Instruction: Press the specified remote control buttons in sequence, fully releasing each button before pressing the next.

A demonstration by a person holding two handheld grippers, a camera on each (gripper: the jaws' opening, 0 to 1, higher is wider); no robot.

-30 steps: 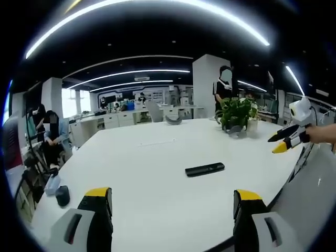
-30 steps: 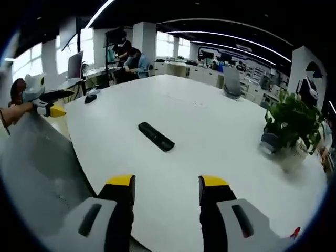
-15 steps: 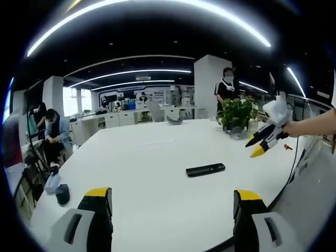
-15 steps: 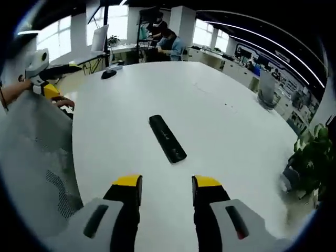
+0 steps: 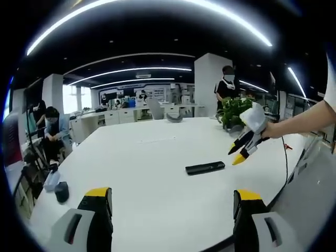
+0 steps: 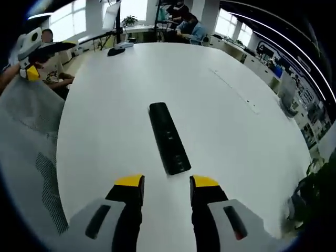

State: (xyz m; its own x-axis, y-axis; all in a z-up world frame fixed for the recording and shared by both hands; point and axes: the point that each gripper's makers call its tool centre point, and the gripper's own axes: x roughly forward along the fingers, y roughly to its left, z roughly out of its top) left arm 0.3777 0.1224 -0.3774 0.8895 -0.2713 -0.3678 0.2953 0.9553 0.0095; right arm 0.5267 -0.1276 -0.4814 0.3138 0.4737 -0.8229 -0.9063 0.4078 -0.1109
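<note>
Black remote (image 6: 168, 138) flat on white table (image 6: 105, 131), lengthwise just ahead of right gripper (image 6: 165, 182) — jaws parted, nothing held. Left gripper (image 5: 172, 194) set well back from remote, jaws wide apart — empty.

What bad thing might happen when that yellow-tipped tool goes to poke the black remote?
1. The right tool hangs over the near end of the remote with its jaws apart, so a jaw might hit the wrong button or two at once.
2. The remote lies loose on the smooth white table; a slanted push might slide or spin it.
3. The left tool is far from the remote, so nothing steadies it.
</note>
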